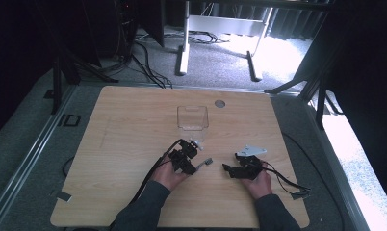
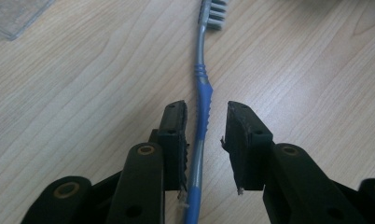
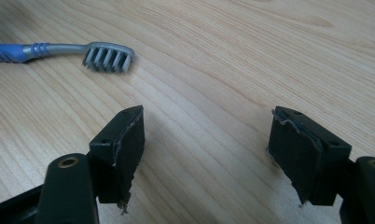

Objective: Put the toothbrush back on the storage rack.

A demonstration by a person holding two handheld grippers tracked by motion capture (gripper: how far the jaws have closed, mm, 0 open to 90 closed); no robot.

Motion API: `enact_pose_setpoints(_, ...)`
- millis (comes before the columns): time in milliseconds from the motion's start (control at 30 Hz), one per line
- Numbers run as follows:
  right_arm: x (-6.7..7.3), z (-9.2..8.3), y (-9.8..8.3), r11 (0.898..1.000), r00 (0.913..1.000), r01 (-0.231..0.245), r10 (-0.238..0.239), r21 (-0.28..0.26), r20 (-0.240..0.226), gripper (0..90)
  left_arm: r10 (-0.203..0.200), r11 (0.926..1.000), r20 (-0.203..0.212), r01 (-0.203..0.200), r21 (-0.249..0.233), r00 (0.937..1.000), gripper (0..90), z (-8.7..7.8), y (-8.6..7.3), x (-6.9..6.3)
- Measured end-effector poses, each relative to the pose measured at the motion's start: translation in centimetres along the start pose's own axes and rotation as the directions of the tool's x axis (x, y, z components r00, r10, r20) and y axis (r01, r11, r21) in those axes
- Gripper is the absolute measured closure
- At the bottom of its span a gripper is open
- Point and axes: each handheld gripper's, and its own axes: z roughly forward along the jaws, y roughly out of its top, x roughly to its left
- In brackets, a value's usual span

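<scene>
A blue and grey toothbrush point(image 2: 203, 51) lies flat on the wooden table point(image 1: 134, 120), its bristled head point(image 3: 106, 57) pointing away from my left gripper. My left gripper point(image 2: 206, 109) is open and straddles the blue handle; the handle runs close to the left jaw, with a gap to the right jaw. In the high view the left gripper point(image 1: 193, 167) sits at the table's middle front, with the toothbrush head point(image 1: 207, 162) poking out beside it. My right gripper point(image 3: 209, 114) stands wide open over bare wood, a little short of the bristles. It rests to the right point(image 1: 228, 168) of the toothbrush.
A clear plastic container point(image 1: 192, 118) stands just beyond the left gripper; its corner point(image 2: 13, 14) shows at the top left of the left gripper view. A round grey grommet point(image 1: 220, 103) sits near the table's far edge. Cables trail from both grippers.
</scene>
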Motion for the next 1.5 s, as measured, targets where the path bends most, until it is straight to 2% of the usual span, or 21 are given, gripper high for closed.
enact_pose_setpoints(333,0.0,0.0,0.0,1.000,1.0000,0.000,0.000,0.000,0.000,26.6,0.003,0.9998,-0.008,-0.003,0.018,1.0000,69.5,0.0,0.1,0.0)
enact_pose_setpoints(700,0.0,0.0,0.0,1.000,1.0000,0.000,0.000,0.000,0.000,26.6,0.034,0.9971,0.002,-0.034,0.068,0.9994,70.2,0.6,0.3,-0.5)
enact_pose_setpoints(767,0.0,0.0,0.0,1.000,1.0000,0.000,0.000,0.000,0.000,26.6,0.041,0.9962,-0.014,-0.039,0.078,0.9991,70.3,0.7,0.3,-0.6)
enact_pose_setpoints(1067,0.0,0.0,0.0,1.000,1.0000,0.000,0.000,0.000,0.000,26.6,0.053,0.9931,-0.037,-0.049,0.107,0.9979,72.7,1.3,0.5,-0.6)
enact_pose_setpoints(1233,0.0,0.0,0.0,1.000,1.0000,-0.001,0.001,0.000,0.000,26.6,0.070,0.9906,-0.034,-0.065,0.121,0.9970,74.3,1.6,0.6,-0.8)
enact_pose_setpoints(1500,0.0,0.0,0.0,1.000,1.0000,0.000,0.000,-0.001,0.000,26.6,0.073,0.9894,-0.037,-0.068,0.128,0.9966,75.7,1.9,0.8,-0.8)
